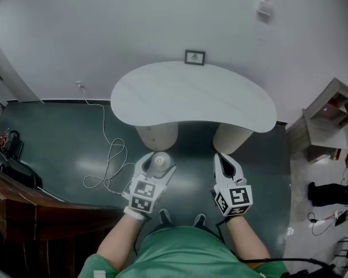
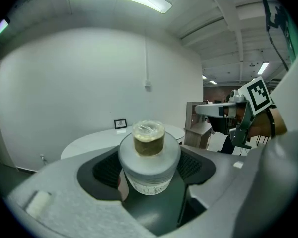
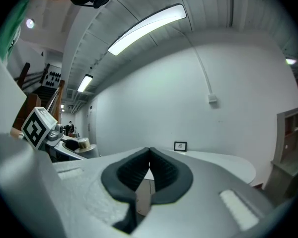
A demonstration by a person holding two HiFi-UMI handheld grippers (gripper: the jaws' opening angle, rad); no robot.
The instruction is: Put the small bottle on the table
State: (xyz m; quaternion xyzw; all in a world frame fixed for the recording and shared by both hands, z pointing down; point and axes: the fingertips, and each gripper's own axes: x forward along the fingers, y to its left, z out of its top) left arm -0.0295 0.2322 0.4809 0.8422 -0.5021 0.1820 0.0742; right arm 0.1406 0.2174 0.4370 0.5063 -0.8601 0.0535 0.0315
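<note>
A small white bottle (image 2: pixel 149 165) with a brownish cap (image 2: pixel 148 138) sits upright between the jaws of my left gripper (image 1: pixel 158 165), which is shut on it. From the head view the bottle (image 1: pixel 159 162) hangs over the dark floor, short of the white kidney-shaped table (image 1: pixel 191 94). My right gripper (image 1: pixel 225 167) is held level beside it, shut with its black pads (image 3: pixel 161 170) meeting and nothing between them. The table's top (image 2: pixel 89 143) lies ahead of both grippers and carries only a small framed card (image 1: pixel 195 57) at its far edge.
The table stands on two pale round legs (image 1: pixel 156 135) right in front of the grippers. A white cable (image 1: pixel 107 161) loops on the floor to the left. A dark wooden counter (image 1: pixel 23 201) is at the left, a shelf unit (image 1: pixel 327 120) at the right.
</note>
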